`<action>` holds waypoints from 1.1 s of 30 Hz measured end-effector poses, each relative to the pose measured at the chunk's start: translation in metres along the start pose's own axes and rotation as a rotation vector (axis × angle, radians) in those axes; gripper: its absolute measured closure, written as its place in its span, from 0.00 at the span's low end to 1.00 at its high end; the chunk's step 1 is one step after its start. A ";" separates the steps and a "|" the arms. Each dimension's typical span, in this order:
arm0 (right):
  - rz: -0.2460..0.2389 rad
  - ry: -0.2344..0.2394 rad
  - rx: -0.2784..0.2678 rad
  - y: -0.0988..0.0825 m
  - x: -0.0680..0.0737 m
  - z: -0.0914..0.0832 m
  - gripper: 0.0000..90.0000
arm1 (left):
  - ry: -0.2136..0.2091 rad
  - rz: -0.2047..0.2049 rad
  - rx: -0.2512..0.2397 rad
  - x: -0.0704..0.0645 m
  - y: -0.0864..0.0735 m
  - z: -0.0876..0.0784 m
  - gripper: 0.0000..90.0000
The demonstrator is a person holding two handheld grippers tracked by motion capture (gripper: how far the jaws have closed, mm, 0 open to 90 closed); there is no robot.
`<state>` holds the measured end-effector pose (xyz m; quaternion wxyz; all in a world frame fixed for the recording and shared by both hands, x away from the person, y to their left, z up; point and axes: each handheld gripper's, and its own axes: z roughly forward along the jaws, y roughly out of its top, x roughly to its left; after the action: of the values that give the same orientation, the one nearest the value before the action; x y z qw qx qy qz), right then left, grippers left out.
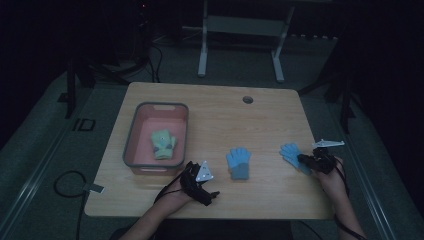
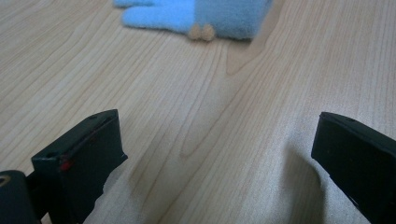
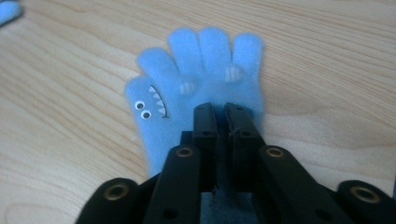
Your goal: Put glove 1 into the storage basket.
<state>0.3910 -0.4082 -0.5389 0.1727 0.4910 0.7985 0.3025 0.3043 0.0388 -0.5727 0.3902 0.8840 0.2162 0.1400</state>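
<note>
Item: blue shark glove (image 3: 201,88), fingers pointing away from my right gripper (image 3: 223,112), jaws pinched together on its cuff end. Left gripper (image 2: 219,154): jaws apart, idle.

The only readable marking is "ID" (image 1: 83,124), in dark letters on the grey floor (image 1: 45,150) just off the left edge of the surface (image 1: 270,115). The gloves, the bin and the hand-held grippers carry no readable text.
</note>
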 end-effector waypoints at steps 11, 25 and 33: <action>0.145 -0.112 -0.119 0.035 0.057 -0.044 0.96 | 0.001 0.001 -0.002 0.000 0.000 0.000 0.03; 0.315 -0.154 -0.171 0.026 0.114 -0.023 0.96 | 0.021 0.017 -0.026 -0.001 0.001 -0.003 0.03; 0.364 -0.218 -0.166 0.007 0.126 -0.003 0.96 | 0.028 0.028 -0.047 -0.003 0.001 -0.005 0.03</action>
<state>0.3369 -0.2951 -0.5293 0.2402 0.6407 0.6460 0.3384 0.3004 0.0397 -0.5687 0.4056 0.8755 0.2061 0.1628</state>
